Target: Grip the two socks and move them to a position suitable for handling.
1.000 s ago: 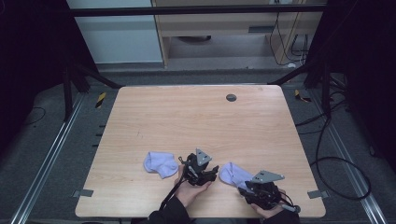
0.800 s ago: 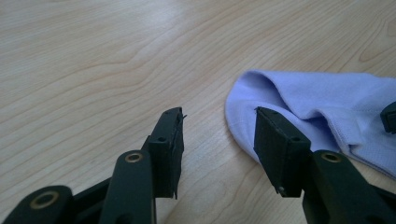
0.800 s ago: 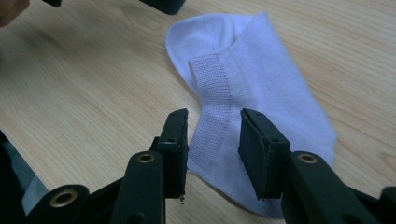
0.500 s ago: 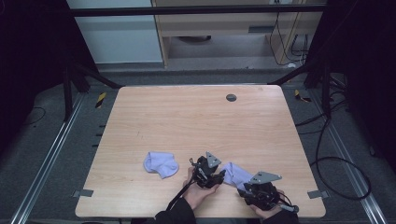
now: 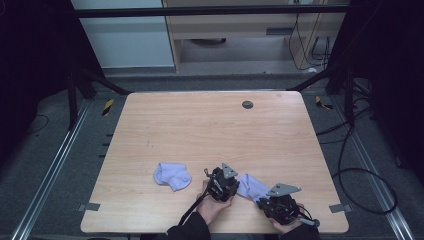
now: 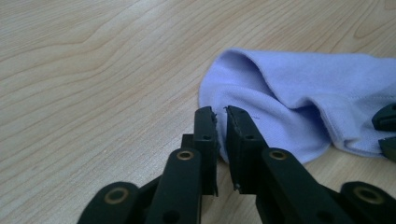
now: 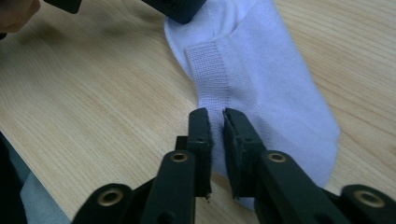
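Left gripper pinching one end of lilac sock, jaws just closing on fabric. Right gripper clamped on opposite end, likewise just closing. Sock flat near front edge of table. Second sock well left.

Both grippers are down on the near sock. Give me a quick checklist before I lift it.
1. Left gripper on the sock: ok. Its jaws have just been closing and pinch the sock's edge.
2. Right gripper on the same sock: ok. Its jaws have just been closing, with fabric between them.
3. Depth of each grip: cannot tell. Only thin folds show between the jaws.
4. Grips set apart: ok, at opposite ends.
5. Second sock clear of the lift: ok, apart to the left.
6. Table ahead free: ok.
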The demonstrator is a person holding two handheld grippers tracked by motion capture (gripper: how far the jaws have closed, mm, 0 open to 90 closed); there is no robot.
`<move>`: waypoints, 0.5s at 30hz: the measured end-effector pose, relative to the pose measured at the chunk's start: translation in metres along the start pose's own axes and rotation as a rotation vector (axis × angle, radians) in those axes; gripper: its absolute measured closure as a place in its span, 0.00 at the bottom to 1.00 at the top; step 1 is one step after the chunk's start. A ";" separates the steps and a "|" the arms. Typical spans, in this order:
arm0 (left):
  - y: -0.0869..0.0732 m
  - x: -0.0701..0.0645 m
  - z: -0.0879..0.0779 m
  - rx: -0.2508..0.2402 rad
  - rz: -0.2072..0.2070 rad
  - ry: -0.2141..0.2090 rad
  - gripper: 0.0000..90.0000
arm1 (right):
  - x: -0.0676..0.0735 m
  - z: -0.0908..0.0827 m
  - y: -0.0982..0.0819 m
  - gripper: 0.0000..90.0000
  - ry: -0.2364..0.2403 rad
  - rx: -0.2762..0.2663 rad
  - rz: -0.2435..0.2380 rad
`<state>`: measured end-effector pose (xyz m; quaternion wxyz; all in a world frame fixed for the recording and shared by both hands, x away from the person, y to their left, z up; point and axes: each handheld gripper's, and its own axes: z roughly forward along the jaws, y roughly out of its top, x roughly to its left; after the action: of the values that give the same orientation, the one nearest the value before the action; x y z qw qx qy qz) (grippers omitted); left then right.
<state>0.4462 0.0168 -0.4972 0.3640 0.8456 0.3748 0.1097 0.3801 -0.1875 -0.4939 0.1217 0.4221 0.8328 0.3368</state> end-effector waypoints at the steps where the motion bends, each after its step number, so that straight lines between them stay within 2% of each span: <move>1: 0.000 -0.001 0.000 0.000 0.005 0.001 0.96 | 0.001 0.000 0.001 0.93 -0.006 -0.004 -0.005; 4: 0.000 -0.001 0.000 -0.004 0.008 0.002 0.97 | 0.001 -0.003 0.003 0.94 -0.004 -0.027 -0.003; 6: 0.000 0.000 0.000 -0.006 0.006 0.000 0.97 | 0.000 -0.008 0.005 0.94 0.005 -0.069 0.010; 7: 0.000 0.001 0.000 -0.003 0.008 -0.005 0.98 | -0.003 -0.013 0.008 0.94 0.001 -0.113 0.023; 9: 0.000 0.001 0.000 -0.002 0.011 -0.005 0.98 | -0.007 -0.018 0.011 0.94 -0.007 -0.156 0.047; 10: 0.000 0.001 0.000 -0.002 0.011 -0.005 0.98 | -0.007 -0.018 0.011 0.94 -0.007 -0.156 0.047; 12: 0.000 0.001 0.000 -0.001 0.016 -0.006 0.98 | -0.013 -0.020 0.015 0.94 -0.034 -0.191 0.073; 13: 0.000 0.001 0.000 0.000 0.018 -0.006 0.98 | -0.021 -0.020 0.018 0.93 -0.061 -0.216 0.116; 15: 0.000 0.001 0.000 0.000 0.022 -0.006 0.98 | -0.025 -0.020 0.019 0.93 -0.073 -0.225 0.130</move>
<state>0.4470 0.0173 -0.4971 0.3639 0.8499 0.3645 0.1112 0.3975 -0.2079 -0.4681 0.1765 0.4706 0.7557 0.4199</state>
